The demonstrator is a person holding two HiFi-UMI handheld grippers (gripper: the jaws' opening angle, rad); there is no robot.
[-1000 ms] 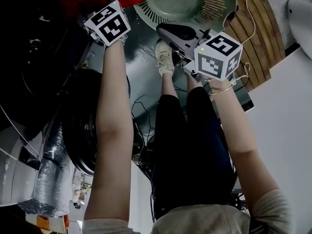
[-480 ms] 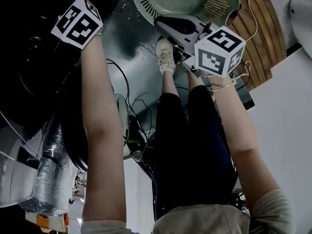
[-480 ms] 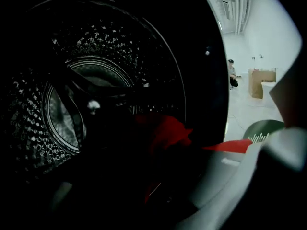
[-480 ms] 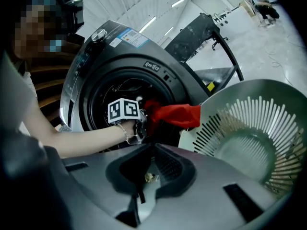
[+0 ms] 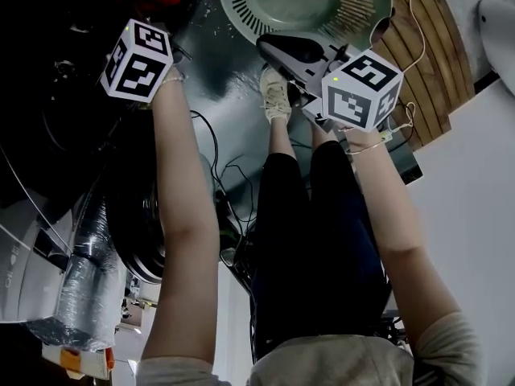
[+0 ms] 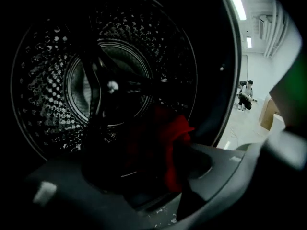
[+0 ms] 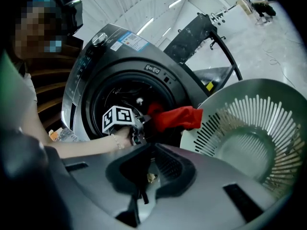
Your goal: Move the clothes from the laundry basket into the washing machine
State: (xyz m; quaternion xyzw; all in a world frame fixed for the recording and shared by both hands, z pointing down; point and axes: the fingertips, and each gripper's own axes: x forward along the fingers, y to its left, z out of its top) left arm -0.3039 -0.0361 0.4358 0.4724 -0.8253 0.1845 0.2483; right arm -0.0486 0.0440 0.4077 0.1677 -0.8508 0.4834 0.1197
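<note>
A red garment (image 7: 175, 118) hangs over the lower lip of the washing machine (image 7: 86, 71) door opening. In the left gripper view it lies crumpled (image 6: 175, 143) at the mouth of the drum (image 6: 48, 80). My left gripper (image 6: 158, 195) sits at that opening, its marker cube (image 5: 137, 60) by the dark door. Its jaws have just been opening and stand open, with the cloth lying just ahead in the gap and no pad pressing on it. My right gripper (image 7: 144, 188) is shut and hovers beside the pale slotted laundry basket (image 7: 249, 143), whose visible bowl holds no clothes.
The person's legs and a shoe (image 5: 273, 95) stand between the arms. Cables (image 5: 225, 175) trail over the floor and a foil duct hose (image 5: 80, 288) lies at lower left. Another person (image 6: 247, 95) crouches far off. A black frame (image 7: 201, 32) stands behind the washer.
The left gripper's cube has swung left toward the washer's dark opening, then dropped back slightly. Less of the red garment shows at the top edge. The right gripper has stayed put.
</note>
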